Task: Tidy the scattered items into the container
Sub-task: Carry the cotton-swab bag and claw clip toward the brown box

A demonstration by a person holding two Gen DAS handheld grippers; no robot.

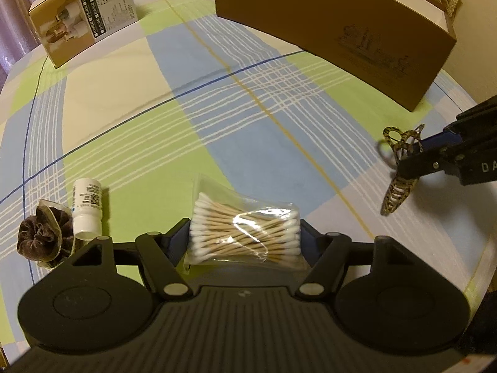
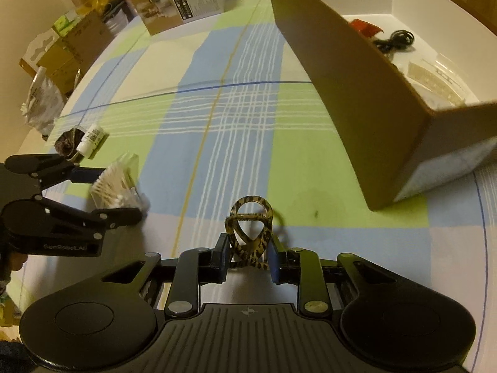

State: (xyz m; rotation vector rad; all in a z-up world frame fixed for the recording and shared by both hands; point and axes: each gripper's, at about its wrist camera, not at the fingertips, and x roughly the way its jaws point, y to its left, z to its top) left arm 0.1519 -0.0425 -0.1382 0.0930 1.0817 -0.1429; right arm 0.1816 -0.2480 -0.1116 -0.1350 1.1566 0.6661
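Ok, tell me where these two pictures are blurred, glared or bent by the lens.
Left wrist view: glare on the cotton swab bag; the right gripper and its hair claw are slightly smeared; the brown box bows from fisheye. Right wrist view: warm dim light; the left gripper and swab bag look soft; the checked cloth lines curve.

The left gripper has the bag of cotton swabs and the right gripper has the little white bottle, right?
Not quite. The left gripper does hold the bag of cotton swabs, but the right gripper holds a leopard-print hair claw, as the right wrist view shows. The little white bottle lies on the tablecloth.
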